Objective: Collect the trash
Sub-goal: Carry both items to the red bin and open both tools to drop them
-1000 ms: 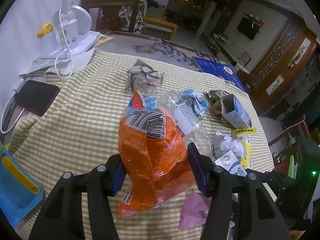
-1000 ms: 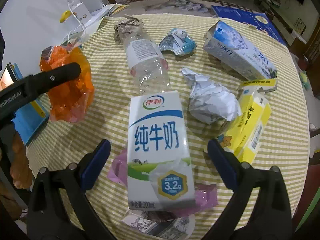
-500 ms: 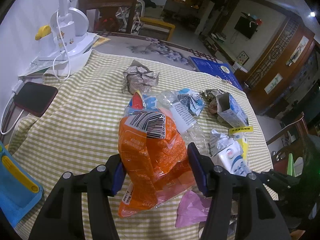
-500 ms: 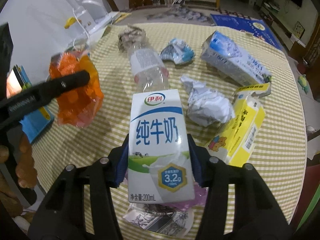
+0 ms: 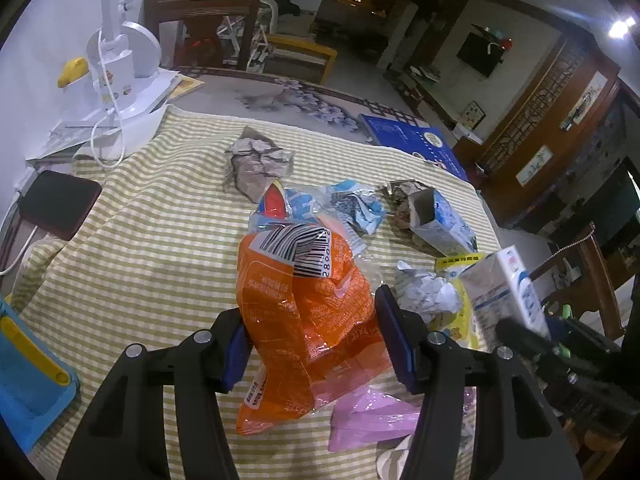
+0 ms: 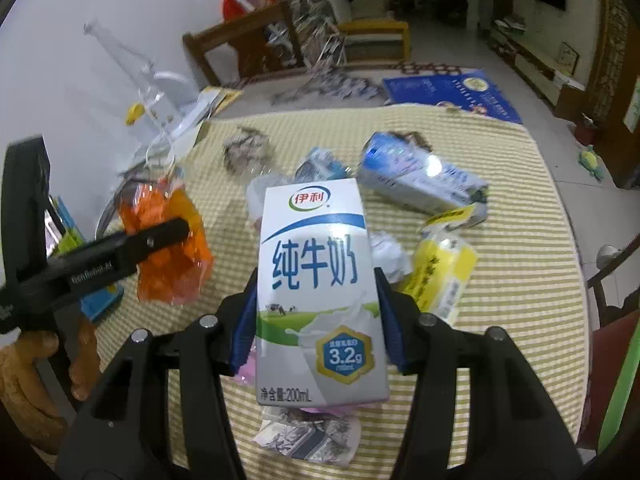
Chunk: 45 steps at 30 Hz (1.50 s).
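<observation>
The right tongs (image 6: 316, 312) are gripping the white milk carton (image 6: 320, 280) by its two sides and holding it above the worktop (image 6: 520, 240). The left tongs (image 5: 310, 344) are pinching the orange plastic bag (image 5: 304, 312), which is hanging to the left of the carton. For a good drop, the carton should be going in narrow end first while the bag's mouth is being kept open. Beyond both tongs, crumpled papers (image 5: 260, 164) and boxes are lying on the striped cloth; a wooden chair (image 5: 200, 28) is standing behind

Your tabletop (image 5: 132, 240) wears a yellow-striped cloth, with a white wall (image 5: 36, 40) to its left. Beyond it you see a wooden chair (image 5: 200, 28), pale floor (image 6: 460, 52) and a wall-mounted TV (image 5: 480, 54).
</observation>
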Available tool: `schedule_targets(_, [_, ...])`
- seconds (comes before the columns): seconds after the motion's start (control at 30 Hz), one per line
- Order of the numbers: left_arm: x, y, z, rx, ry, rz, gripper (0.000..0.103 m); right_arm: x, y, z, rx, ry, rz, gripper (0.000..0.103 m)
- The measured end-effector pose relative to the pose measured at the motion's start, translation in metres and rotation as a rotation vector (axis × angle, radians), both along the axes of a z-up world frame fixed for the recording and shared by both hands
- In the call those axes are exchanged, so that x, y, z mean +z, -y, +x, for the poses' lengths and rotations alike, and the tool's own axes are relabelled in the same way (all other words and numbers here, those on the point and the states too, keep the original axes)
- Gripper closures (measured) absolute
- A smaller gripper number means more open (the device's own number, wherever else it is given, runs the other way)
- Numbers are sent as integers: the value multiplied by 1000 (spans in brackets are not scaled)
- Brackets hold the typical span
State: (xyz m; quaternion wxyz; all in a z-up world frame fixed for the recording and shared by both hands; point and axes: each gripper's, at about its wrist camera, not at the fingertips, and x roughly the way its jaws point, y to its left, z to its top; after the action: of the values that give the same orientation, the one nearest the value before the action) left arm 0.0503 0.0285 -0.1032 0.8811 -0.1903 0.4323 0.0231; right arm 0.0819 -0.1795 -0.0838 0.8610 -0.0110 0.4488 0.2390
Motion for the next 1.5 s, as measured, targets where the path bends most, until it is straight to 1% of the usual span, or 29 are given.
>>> schedule_targets(0.3, [7,15,0,-44,12,3,49,11,23,-2,-50,26,27,52])
schedule_targets(0.87, [13,51,-2,-115,9,34,49,15,62,-16,-114,38,64,52])
schedule_targets(1.2, [17,87,0,-171,12,43,49,16,104,-25,-178,36,79,52])
schedule_targets(1.5, [14,129,3,-214,-1,48,48,14,152,-33,-235,28,89,52])
